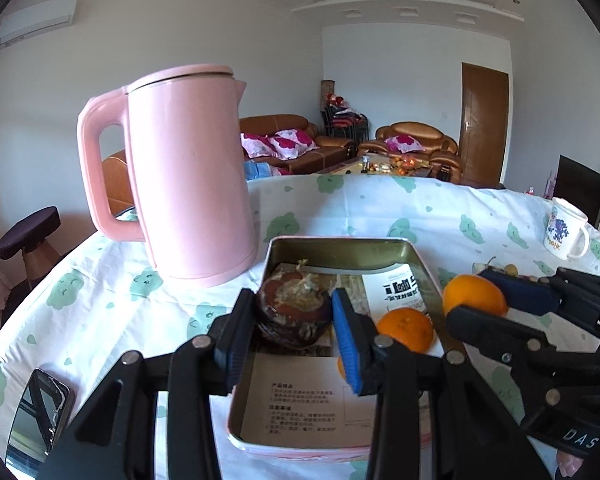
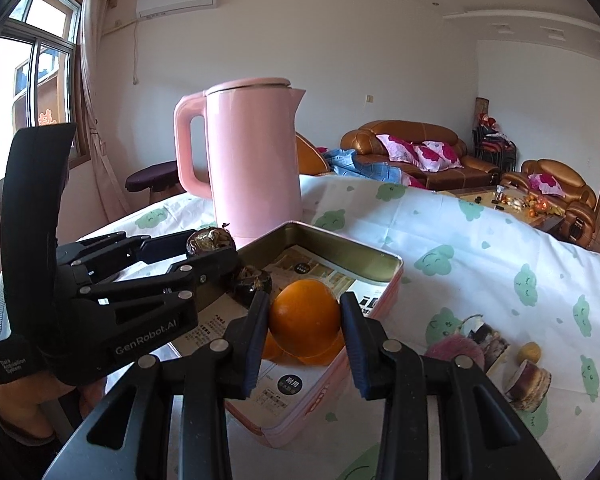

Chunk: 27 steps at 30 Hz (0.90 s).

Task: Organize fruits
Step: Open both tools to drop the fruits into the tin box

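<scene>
In the left wrist view, the left gripper [image 1: 292,322] is clamped on a dark, shrivelled fruit [image 1: 294,308] above the tin tray [image 1: 422,268], which sits right of the pink kettle [image 1: 188,176]; one orange [image 1: 406,328] already lies inside on the paper lining. In the right wrist view, the right gripper [image 2: 305,320] grasps another orange [image 2: 305,316] over the tray's near edge, with a second dark fruit [image 2: 252,280] resting in the tray behind it. To place well, I would lower each fruit onto bare paper, apart from its neighbours, and let go only once it rests, so nothing rolls.
</scene>
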Motion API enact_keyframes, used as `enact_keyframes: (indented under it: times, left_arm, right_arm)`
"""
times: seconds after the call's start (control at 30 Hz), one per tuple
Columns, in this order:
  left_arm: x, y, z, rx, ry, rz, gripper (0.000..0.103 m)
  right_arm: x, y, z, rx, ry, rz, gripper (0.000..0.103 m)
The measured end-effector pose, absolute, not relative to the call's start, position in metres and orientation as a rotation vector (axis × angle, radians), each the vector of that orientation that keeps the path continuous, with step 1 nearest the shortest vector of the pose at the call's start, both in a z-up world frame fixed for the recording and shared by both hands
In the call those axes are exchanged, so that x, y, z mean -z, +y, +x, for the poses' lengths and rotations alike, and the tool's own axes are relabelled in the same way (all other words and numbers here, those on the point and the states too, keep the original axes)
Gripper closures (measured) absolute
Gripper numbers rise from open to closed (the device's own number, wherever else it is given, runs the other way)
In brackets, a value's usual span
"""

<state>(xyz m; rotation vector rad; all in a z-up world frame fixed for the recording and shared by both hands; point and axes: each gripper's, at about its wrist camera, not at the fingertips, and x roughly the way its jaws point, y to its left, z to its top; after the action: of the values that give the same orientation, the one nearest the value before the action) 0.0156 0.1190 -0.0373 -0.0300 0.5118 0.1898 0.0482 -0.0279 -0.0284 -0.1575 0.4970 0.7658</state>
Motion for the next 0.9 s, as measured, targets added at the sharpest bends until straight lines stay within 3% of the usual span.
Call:
enact_keyframes:
  times: [0.9]
  left_arm:
    - [0.050,0.122,0.024,-0.174,0.591,-0.024,0.061]
  right_arm:
    - [0.053,-0.008,0.057,-0.802,0.616,-0.198,0.065]
